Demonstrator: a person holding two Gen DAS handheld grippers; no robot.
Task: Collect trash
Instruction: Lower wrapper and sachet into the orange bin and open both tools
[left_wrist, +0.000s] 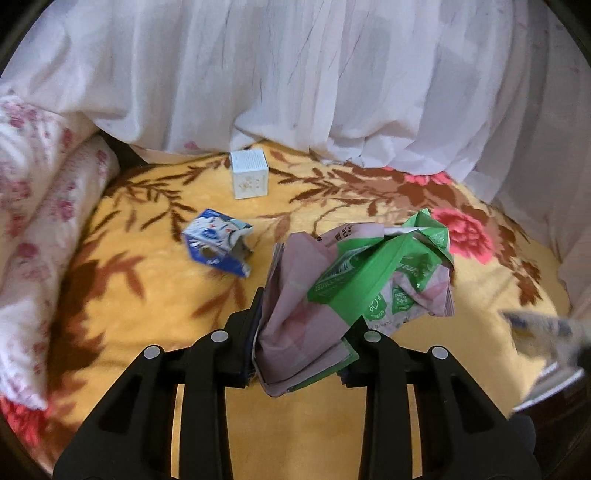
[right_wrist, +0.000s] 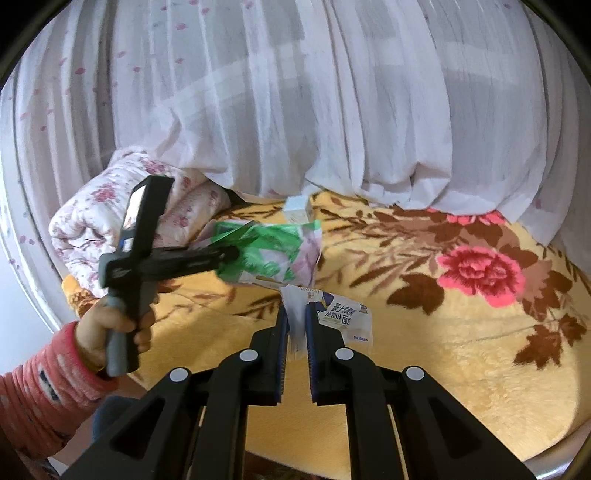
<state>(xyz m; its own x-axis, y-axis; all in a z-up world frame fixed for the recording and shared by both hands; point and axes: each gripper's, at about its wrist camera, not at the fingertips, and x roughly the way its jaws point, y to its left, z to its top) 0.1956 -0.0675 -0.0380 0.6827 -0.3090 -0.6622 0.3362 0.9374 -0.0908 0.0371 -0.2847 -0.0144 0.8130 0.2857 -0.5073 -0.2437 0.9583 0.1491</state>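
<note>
White curtains (left_wrist: 295, 74) are hanging behind a yellow floral blanket (left_wrist: 147, 295), where a blue-white carton (left_wrist: 218, 242) and a small white box (left_wrist: 249, 173) are lying. Left hand-held gripper (left_wrist: 303, 332) is clamping a crumpled pink-green wrapper (left_wrist: 354, 280); right hand-held gripper (right_wrist: 295, 328) is pinching a white-blue wrapper (right_wrist: 340, 314).

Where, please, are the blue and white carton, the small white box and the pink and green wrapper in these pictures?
blue and white carton (left_wrist: 218, 245): left wrist view, on its crushed printed side.
small white box (left_wrist: 249, 174): left wrist view, on its front face.
pink and green wrapper (left_wrist: 354, 280): left wrist view, on its green band.
</note>
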